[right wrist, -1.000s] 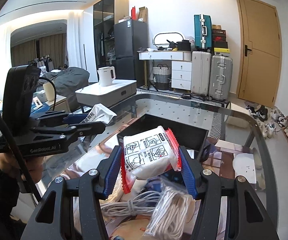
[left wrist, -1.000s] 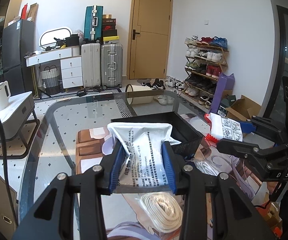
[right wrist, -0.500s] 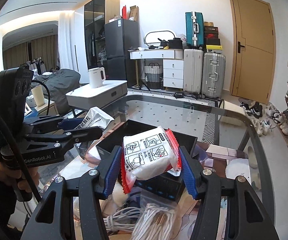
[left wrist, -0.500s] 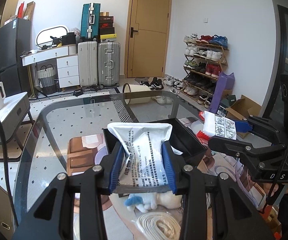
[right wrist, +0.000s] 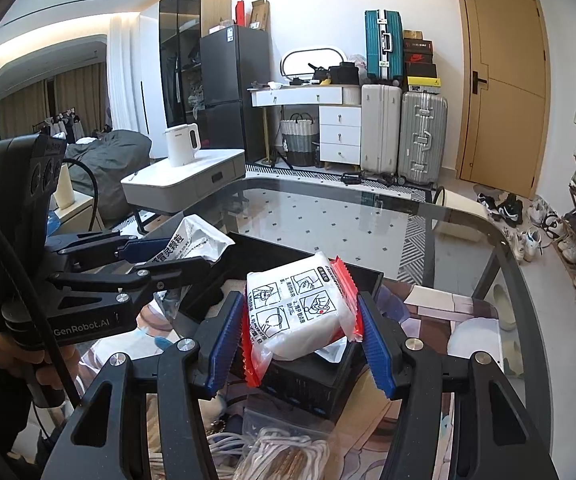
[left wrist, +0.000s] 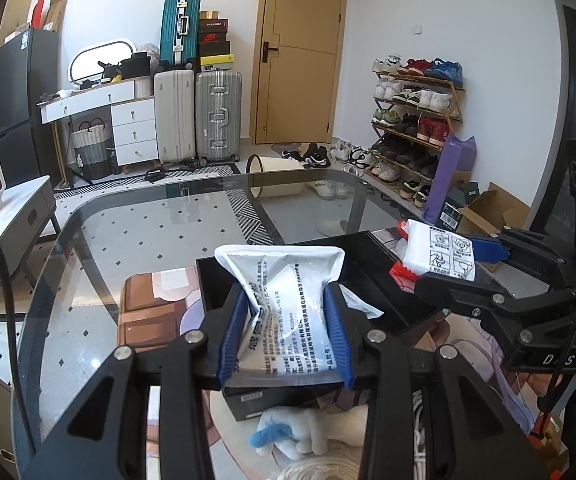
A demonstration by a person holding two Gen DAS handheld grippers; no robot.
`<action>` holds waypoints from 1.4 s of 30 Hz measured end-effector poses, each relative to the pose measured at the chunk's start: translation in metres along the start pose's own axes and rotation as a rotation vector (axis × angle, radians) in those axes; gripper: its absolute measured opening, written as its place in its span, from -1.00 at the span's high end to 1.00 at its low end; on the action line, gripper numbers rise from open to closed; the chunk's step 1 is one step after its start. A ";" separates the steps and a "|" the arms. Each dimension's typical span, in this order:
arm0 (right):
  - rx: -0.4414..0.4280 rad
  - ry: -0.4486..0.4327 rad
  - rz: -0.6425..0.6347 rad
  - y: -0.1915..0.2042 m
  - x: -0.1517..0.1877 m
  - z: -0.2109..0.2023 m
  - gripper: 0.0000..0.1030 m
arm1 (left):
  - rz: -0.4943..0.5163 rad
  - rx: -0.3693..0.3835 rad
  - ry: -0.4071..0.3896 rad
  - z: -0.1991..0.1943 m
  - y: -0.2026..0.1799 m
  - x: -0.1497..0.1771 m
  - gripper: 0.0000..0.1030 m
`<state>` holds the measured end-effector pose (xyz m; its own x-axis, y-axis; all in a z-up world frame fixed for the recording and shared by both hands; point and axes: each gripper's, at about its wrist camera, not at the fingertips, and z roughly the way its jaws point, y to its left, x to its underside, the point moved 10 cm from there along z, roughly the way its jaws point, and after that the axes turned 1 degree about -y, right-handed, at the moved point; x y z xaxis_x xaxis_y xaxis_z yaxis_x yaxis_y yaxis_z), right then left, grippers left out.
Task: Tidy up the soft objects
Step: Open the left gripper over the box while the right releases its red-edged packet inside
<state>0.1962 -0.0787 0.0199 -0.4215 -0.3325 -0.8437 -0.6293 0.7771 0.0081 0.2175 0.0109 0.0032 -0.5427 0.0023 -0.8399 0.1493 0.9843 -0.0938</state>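
Two grippers you hold are loaded: left (left wrist: 285, 332) clamps a pouch (left wrist: 288, 300), right (right wrist: 302, 336) a tissue pack (right wrist: 300, 308), above the box (left wrist: 372, 256).

Glass worktop (left wrist: 135, 240) with rounded corners, tiled floor visible through it. Printed mat (left wrist: 143, 304) lies on top. On mat: black open box (left wrist: 372, 252), white plush toy with blue part (left wrist: 308, 436), coiled white cords (right wrist: 288, 452).

Far glass table (left wrist: 135, 240) lies bare; black bin (left wrist: 372, 248) blocks mid-table.
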 end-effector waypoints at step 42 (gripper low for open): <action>0.002 0.107 -0.085 -0.010 0.015 0.067 -0.11 | 0.048 0.004 0.080 0.058 0.000 0.012 0.23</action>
<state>0.2401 -0.0556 -0.0285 -0.4344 -0.4524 -0.7789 -0.6641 0.7450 -0.0623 0.2587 0.0004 -0.0372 -0.5991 0.0638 -0.7982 0.1802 0.9820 -0.0568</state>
